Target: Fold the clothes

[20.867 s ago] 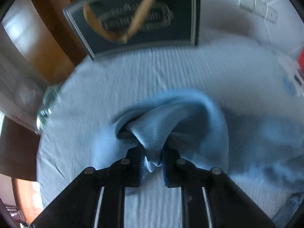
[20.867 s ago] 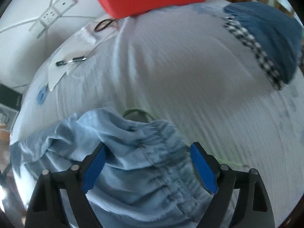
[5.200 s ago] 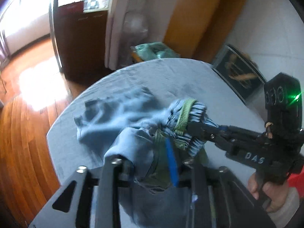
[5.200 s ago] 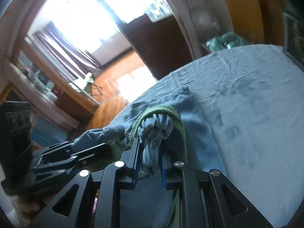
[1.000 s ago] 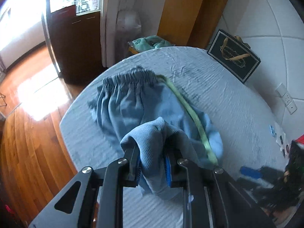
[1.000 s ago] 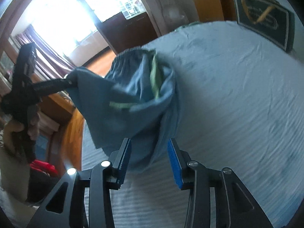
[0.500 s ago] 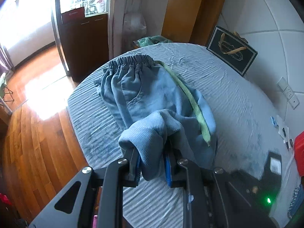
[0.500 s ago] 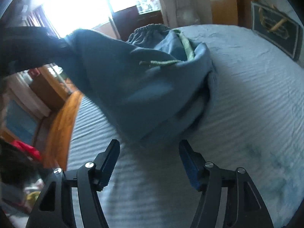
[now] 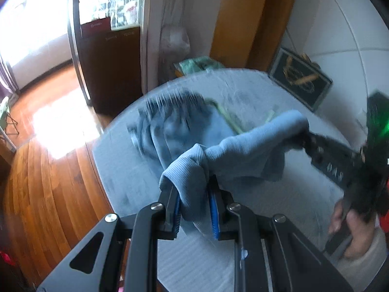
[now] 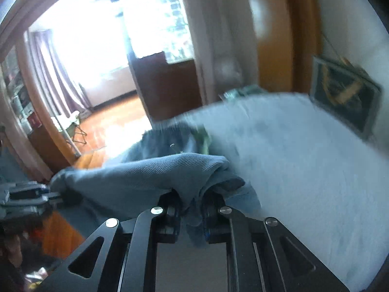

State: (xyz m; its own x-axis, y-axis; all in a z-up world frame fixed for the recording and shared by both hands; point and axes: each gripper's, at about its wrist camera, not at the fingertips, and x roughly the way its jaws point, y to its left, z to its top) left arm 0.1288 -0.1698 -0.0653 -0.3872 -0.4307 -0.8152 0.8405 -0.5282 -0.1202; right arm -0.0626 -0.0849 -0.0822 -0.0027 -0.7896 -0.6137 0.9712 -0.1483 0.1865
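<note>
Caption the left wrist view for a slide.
Left gripper and right gripper each clamp the blue trousers above the bed.

home bedroom: bed (image 9: 255,255), curtains (image 10: 58,73)

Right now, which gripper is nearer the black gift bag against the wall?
Right. The right gripper holds the pants toward the black gift bag; the left gripper is nearer the table's floor-side edge.

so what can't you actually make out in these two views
- Left wrist view: the trousers waistband is motion-blurred; pockets unreadable.
- Left wrist view: the right gripper tips are buried in cloth.
- Right wrist view: the left gripper is smeared at the frame edge.
- Both views: the gift bag lettering is blurred.
</note>
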